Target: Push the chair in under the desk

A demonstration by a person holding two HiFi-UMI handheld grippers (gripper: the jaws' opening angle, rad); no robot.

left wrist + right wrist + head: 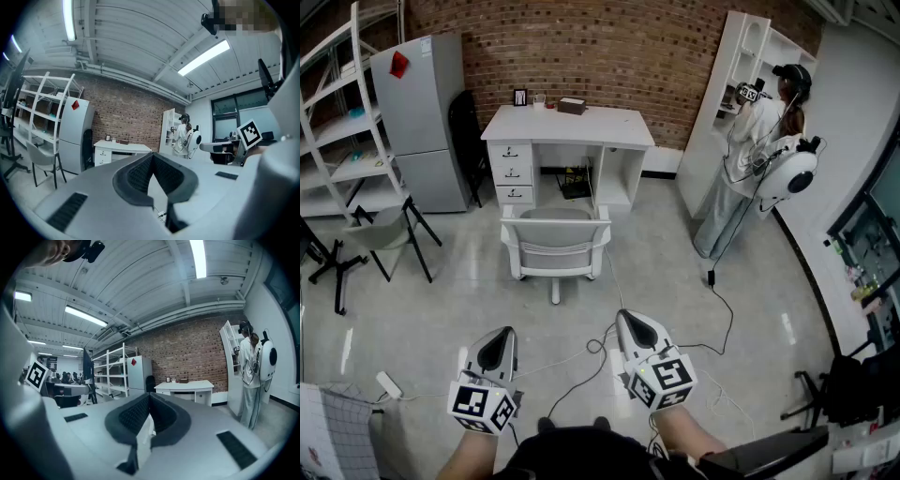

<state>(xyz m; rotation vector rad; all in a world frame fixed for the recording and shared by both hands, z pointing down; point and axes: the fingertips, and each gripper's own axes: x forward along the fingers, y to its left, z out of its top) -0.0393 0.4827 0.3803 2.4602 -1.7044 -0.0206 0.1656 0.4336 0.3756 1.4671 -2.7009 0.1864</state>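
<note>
A white chair [555,240] stands on the floor in front of the white desk [567,127], its backrest toward me and its seat short of the desk's opening. The desk [123,147] [184,386] shows far off in both gripper views. My left gripper [498,339] and right gripper [630,323] are held low near my body, well behind the chair and apart from it. Both are shut with nothing between the jaws. In the right gripper view a sliver of the chair shows through the jaw gap.
A grey fridge [420,117] and white shelving [342,131] stand at the left, with a grey chair [384,230] in front. A person [750,155] stands by a white shelf unit [727,84] at the right. Cables [600,352] cross the floor near my grippers.
</note>
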